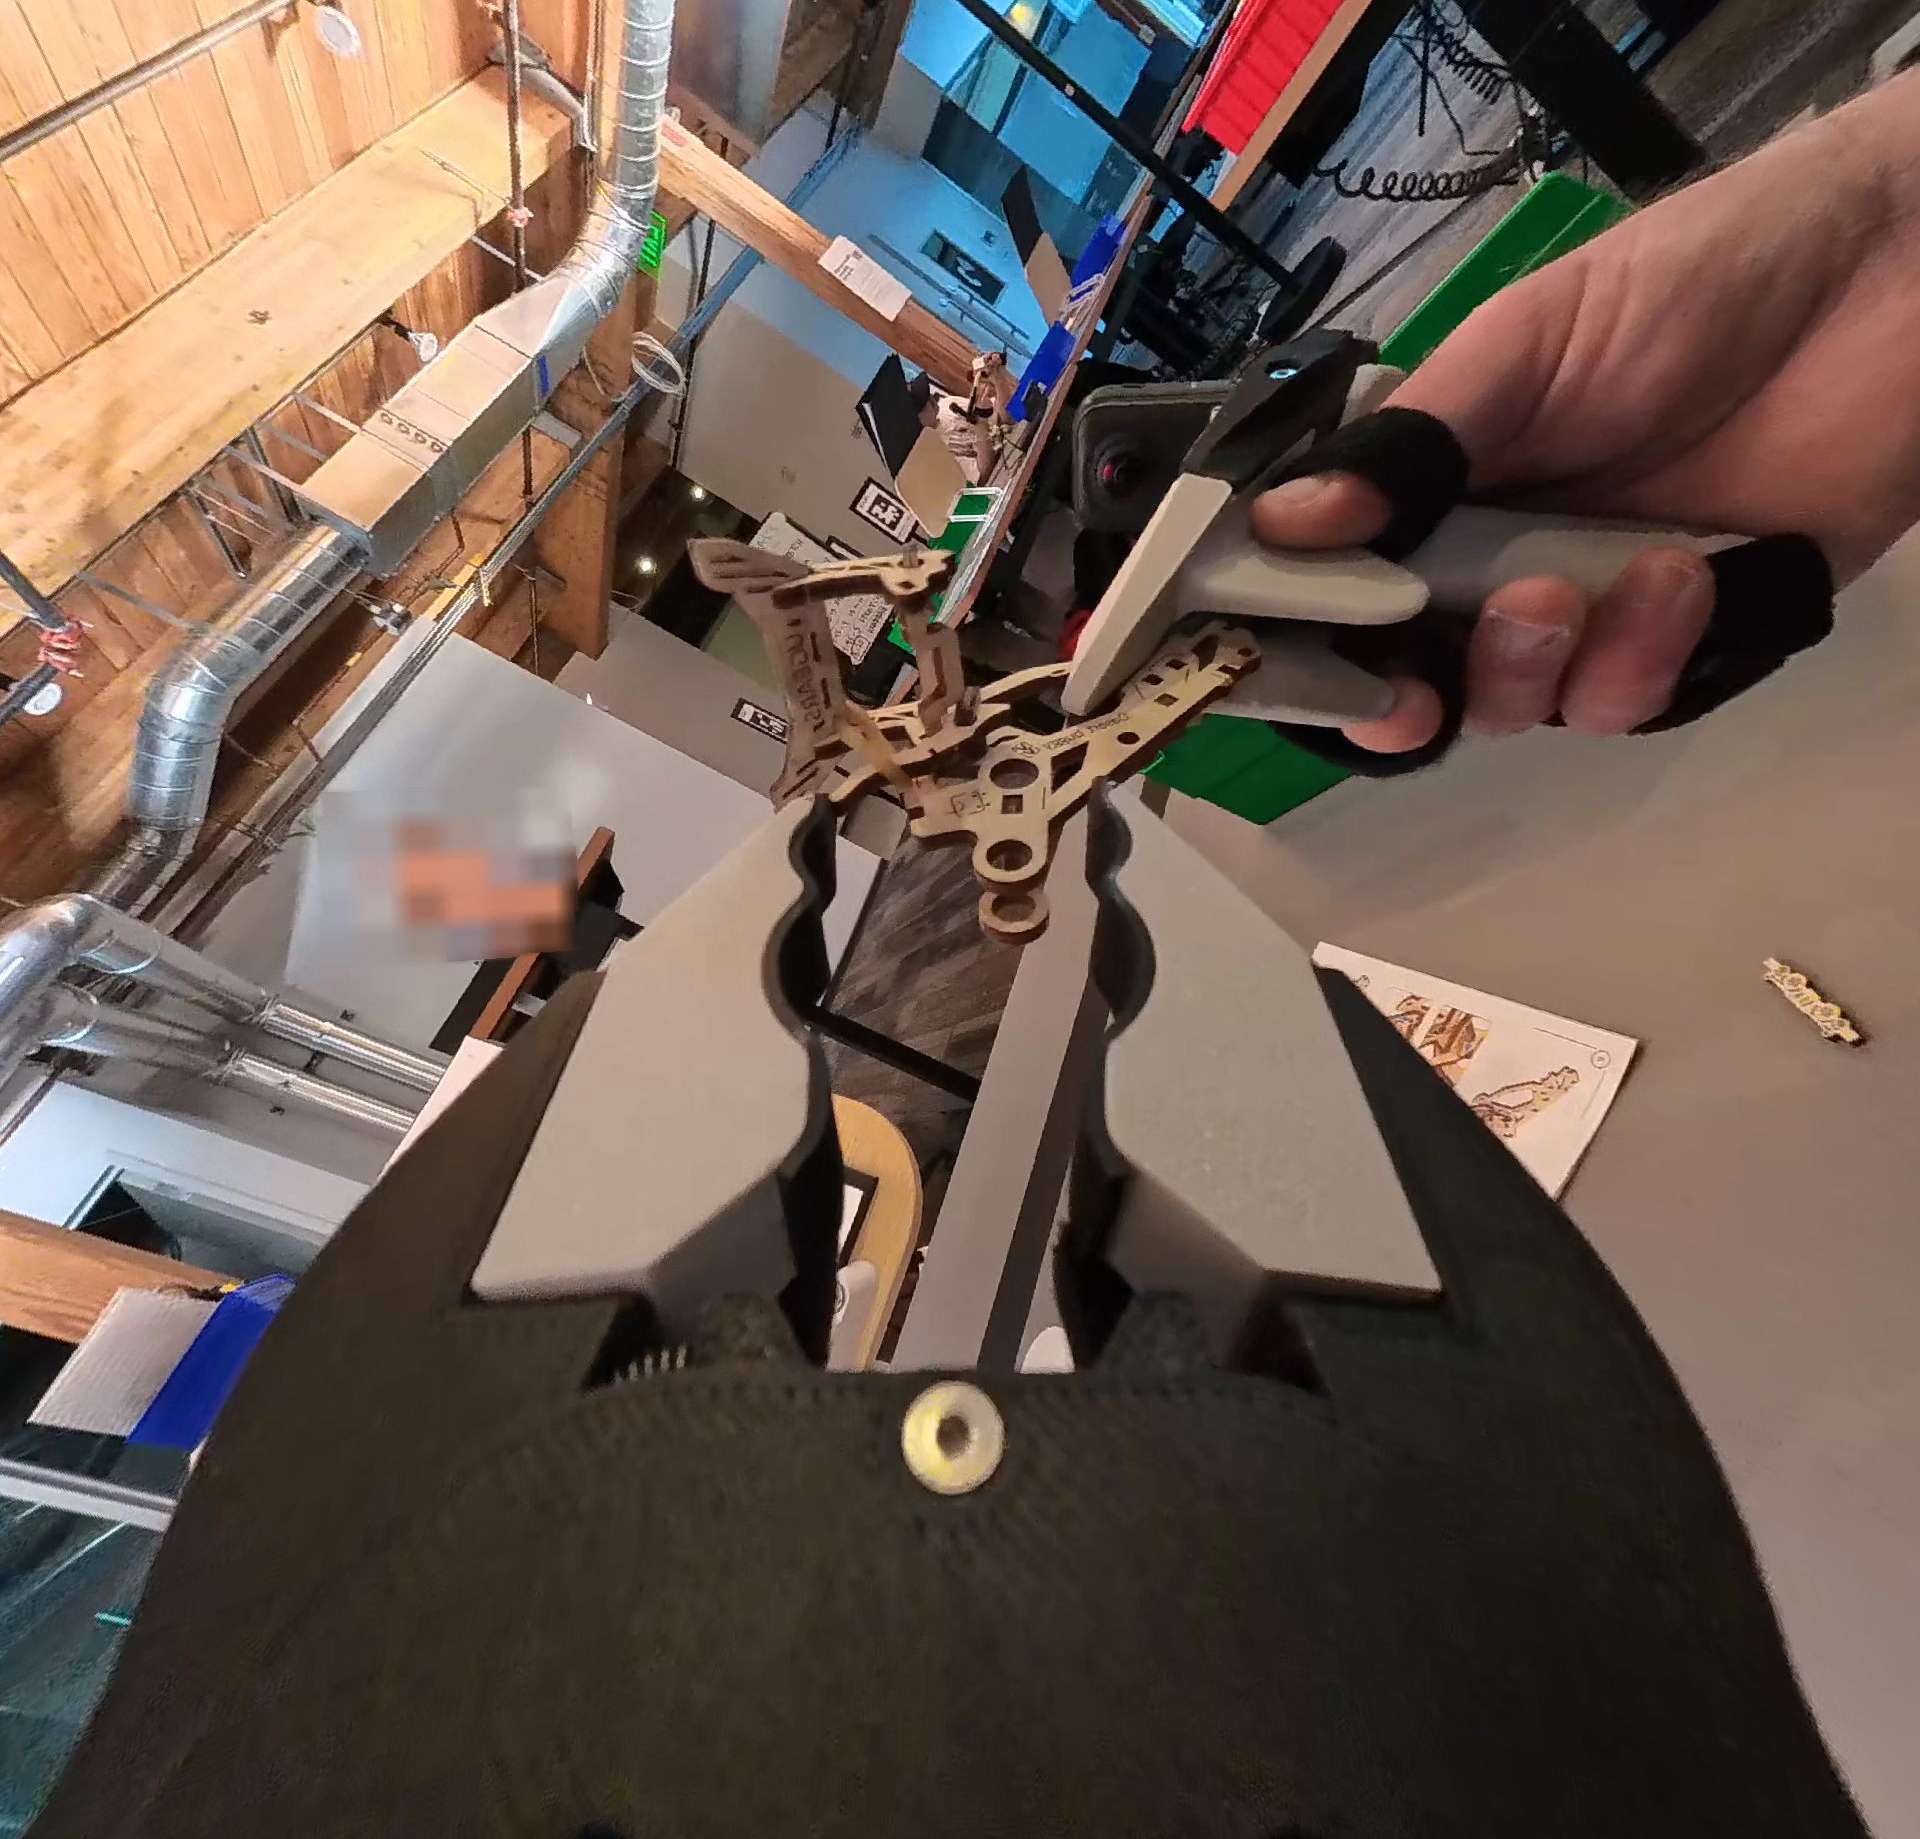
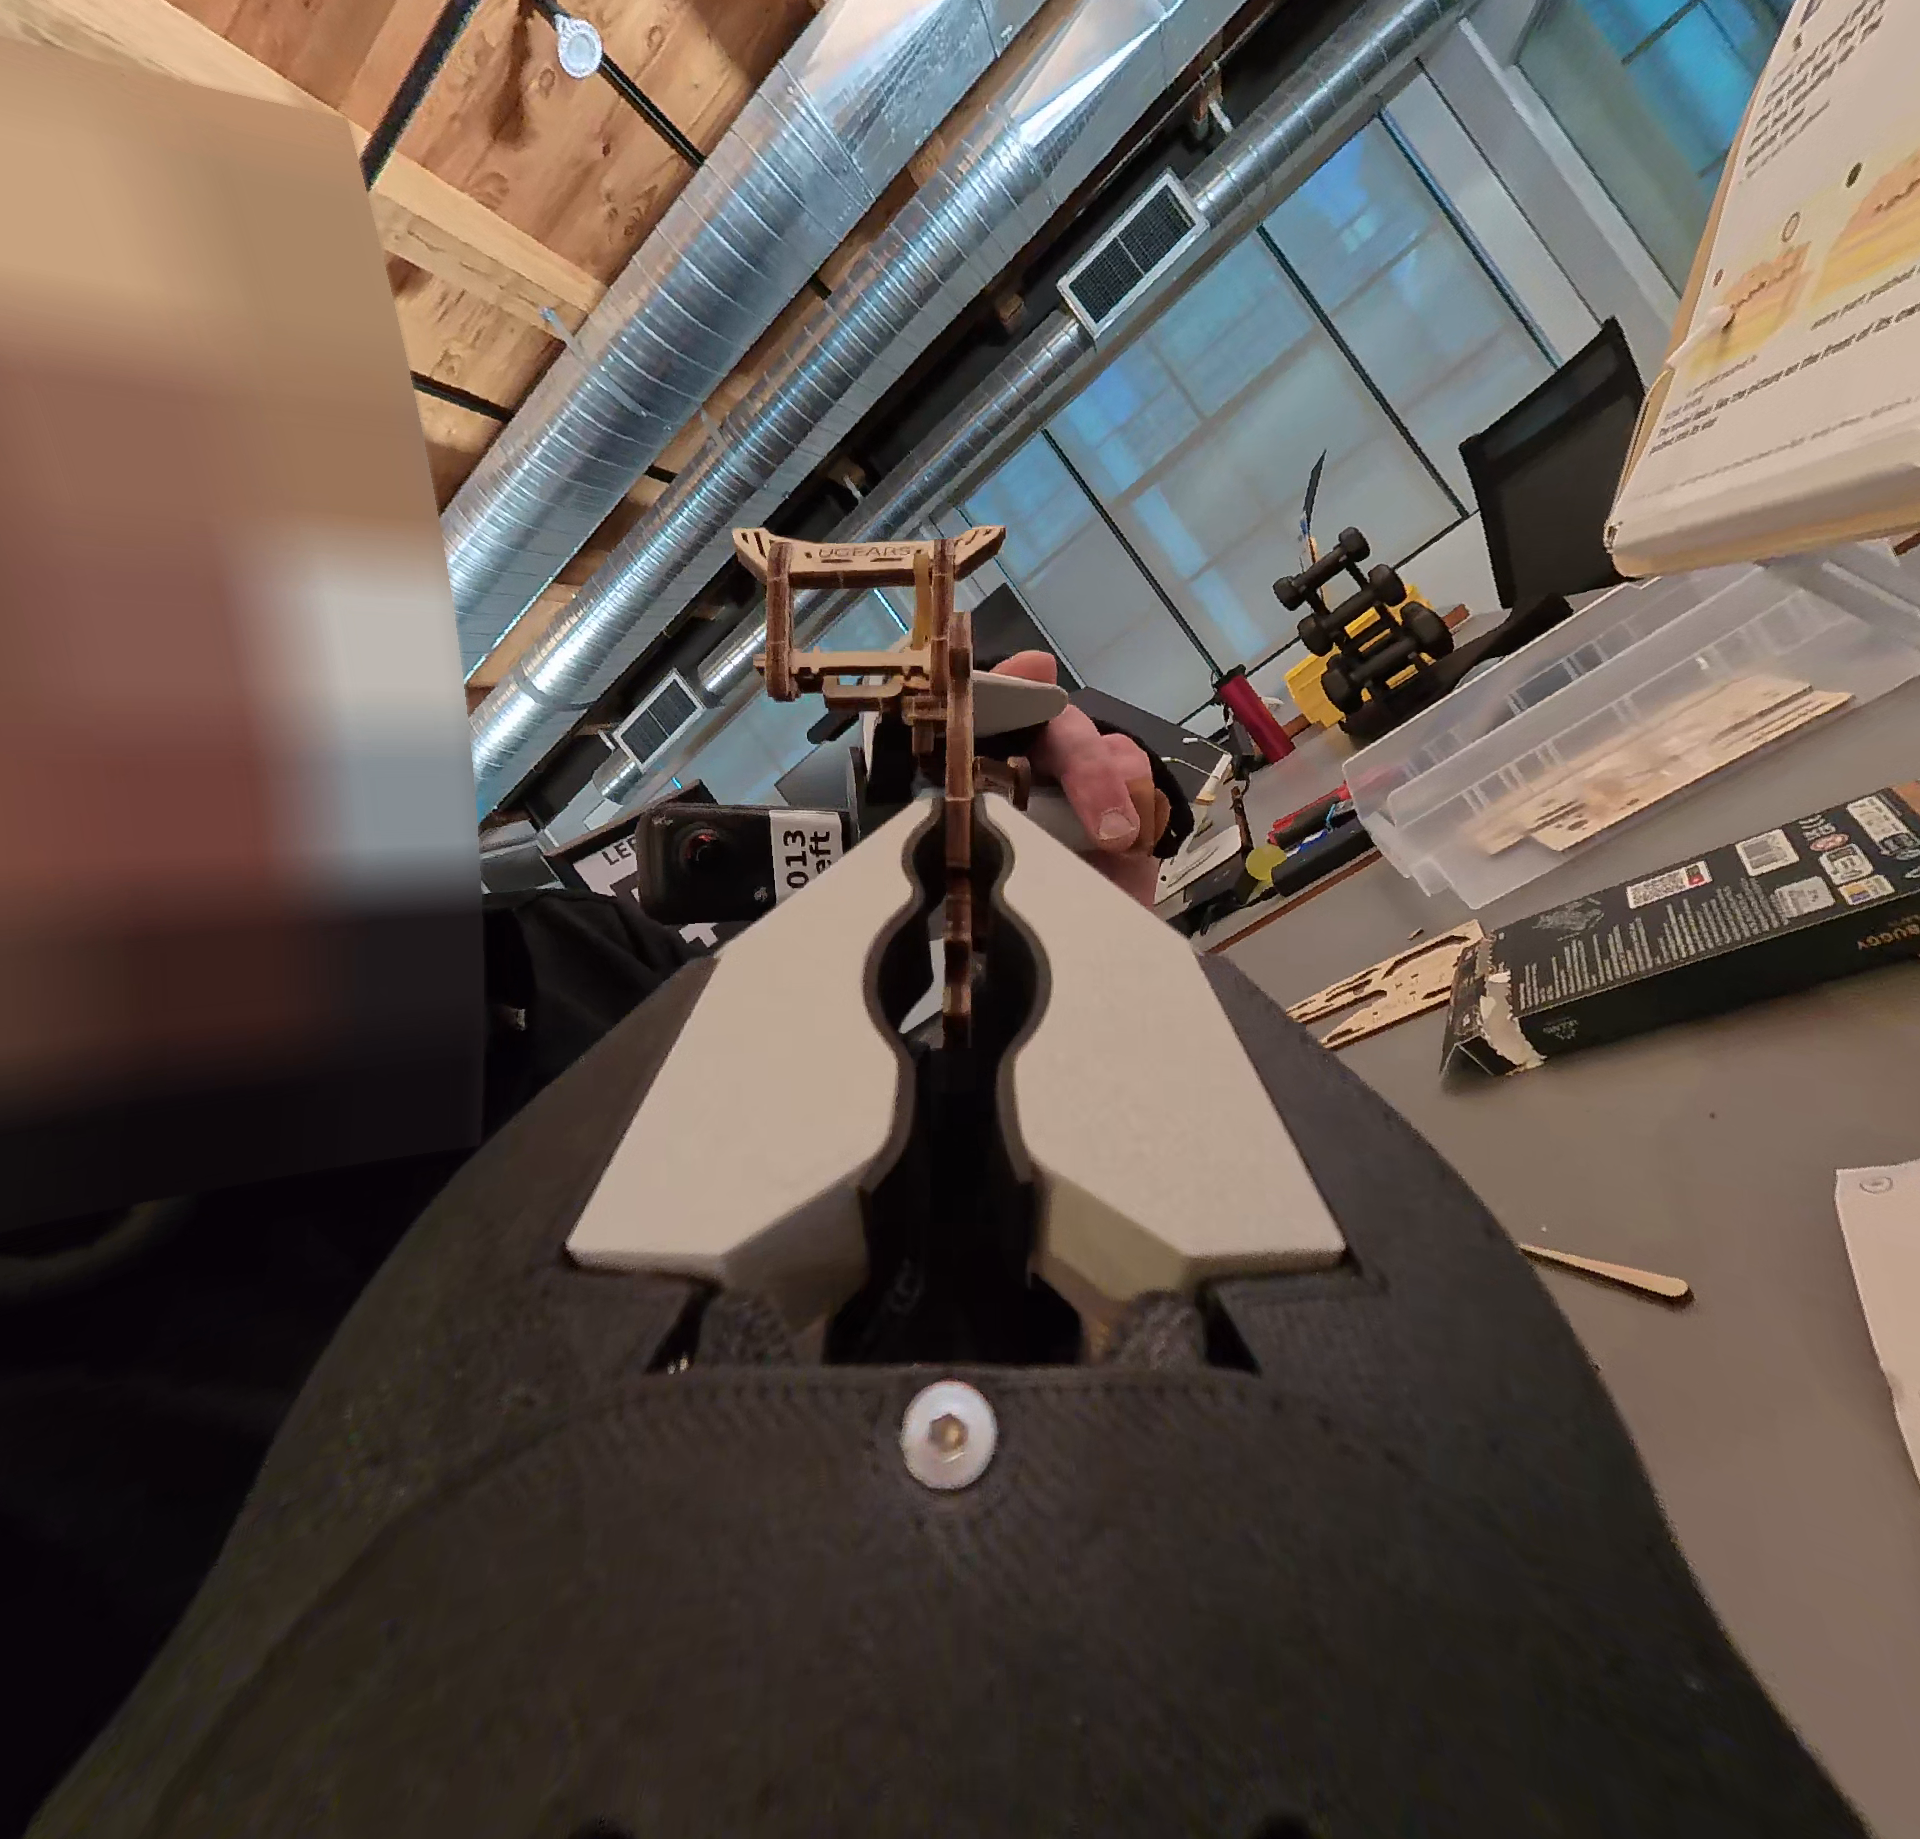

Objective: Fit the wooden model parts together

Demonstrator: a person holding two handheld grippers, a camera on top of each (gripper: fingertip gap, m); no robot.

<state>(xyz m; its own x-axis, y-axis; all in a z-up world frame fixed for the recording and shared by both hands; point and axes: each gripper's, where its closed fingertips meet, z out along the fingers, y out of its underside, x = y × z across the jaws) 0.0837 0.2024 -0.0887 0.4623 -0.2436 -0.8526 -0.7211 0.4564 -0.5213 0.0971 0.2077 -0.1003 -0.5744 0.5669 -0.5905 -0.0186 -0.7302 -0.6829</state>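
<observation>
The partly built wooden model (image 1: 987,750) is a flat plate with round lugs and an upright frame on its far end. My right gripper (image 2: 956,807) is shut on the plate's edge and holds the model up in the air; the frame (image 2: 862,615) rises beyond its tips. In the left wrist view the right gripper (image 1: 1101,677) comes in from the right in a person's hand (image 1: 1621,501). My left gripper (image 1: 956,813) is open, its tips on either side of the model's lower lugs without clamping them. One of its fingers (image 2: 1013,703) shows behind the model.
A grey table (image 1: 1662,854) lies below with an instruction sheet (image 1: 1496,1072) and a small wooden piece (image 1: 1813,1002). The right wrist view shows a black box (image 2: 1683,937), a wooden offcut sheet (image 2: 1382,989), a clear tray (image 2: 1621,750), a wooden stick (image 2: 1605,1270) and a propped booklet (image 2: 1787,283). The tips of both grippers are at nearly the same place.
</observation>
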